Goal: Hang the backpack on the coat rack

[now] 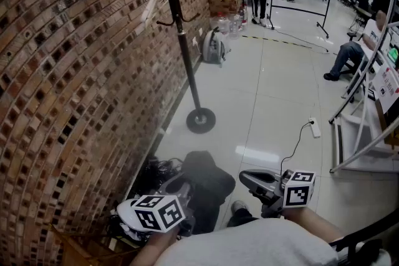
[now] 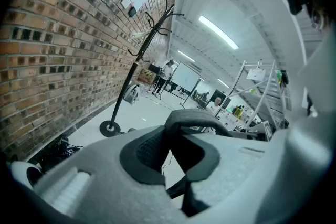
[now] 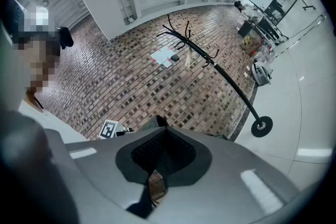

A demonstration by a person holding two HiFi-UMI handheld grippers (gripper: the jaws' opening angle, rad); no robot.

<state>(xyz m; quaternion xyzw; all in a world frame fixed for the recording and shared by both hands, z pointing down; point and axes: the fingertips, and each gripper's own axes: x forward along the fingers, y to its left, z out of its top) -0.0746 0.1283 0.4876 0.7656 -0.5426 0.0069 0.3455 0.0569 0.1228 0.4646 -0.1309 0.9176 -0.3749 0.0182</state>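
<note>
Down at 6 o'clock, backpack (image 1: 207,172) sits half hidden behind left gripper (image 2: 184,132), jaws pinching its handle (image 2: 202,117); right gripper (image 3: 160,123) jaws pressed together; rack (image 1: 181,28) top cropped at 12

Both forearms reach forward and down, one on either side of the backpack (image 1: 209,179). The left gripper (image 1: 179,185) lies against the backpack's left side with its marker cube (image 1: 153,213) facing up. Its jaws are closed on the backpack's grey handle (image 2: 202,117), which arches over their tips. The right gripper (image 1: 245,177) points at the backpack's right side, its marker cube (image 1: 299,189) nearest the wrist. Its pads (image 3: 181,152) are pressed together at the tips, and whether they pinch anything is unclear.
</note>
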